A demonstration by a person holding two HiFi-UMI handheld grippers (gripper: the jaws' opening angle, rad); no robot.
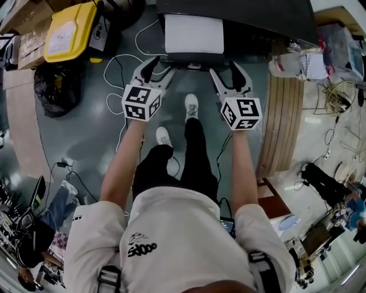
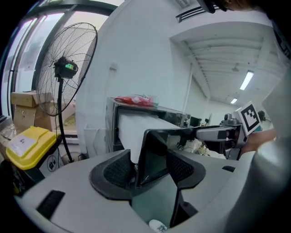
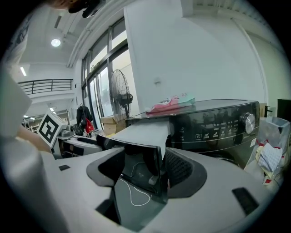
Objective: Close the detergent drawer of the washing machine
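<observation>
Currently facing the washing machine [image 1: 240,14] at the top of the head view, with its detergent drawer [image 1: 193,34] pulled out toward the person's feet: white tray, dark front panel [image 1: 193,57]. Holding the left gripper [image 1: 154,70] at the panel's left corner and the right gripper [image 1: 230,73] at its right corner, marker cubes [image 1: 141,102] facing the camera. Showing, in the left gripper view, fingers [image 2: 116,170] spread wide with the panel's corner standing between them, not clamped; cannot tell whether either pad touches it. Showing much the same in the right gripper view: fingers [image 3: 182,168] wide apart, the panel's other corner between them, no squeeze on it. Standing on a grey floor [image 1: 86,131], white shoes [image 1: 191,106] just below the drawer in the frame. Passing a yellow bin [image 1: 71,31] at upper left and a pedestal fan [image 2: 63,68] at the left of the left gripper view. With a pink packet [image 3: 170,103] on the machine's top, left of the control knob [image 3: 248,122].
</observation>
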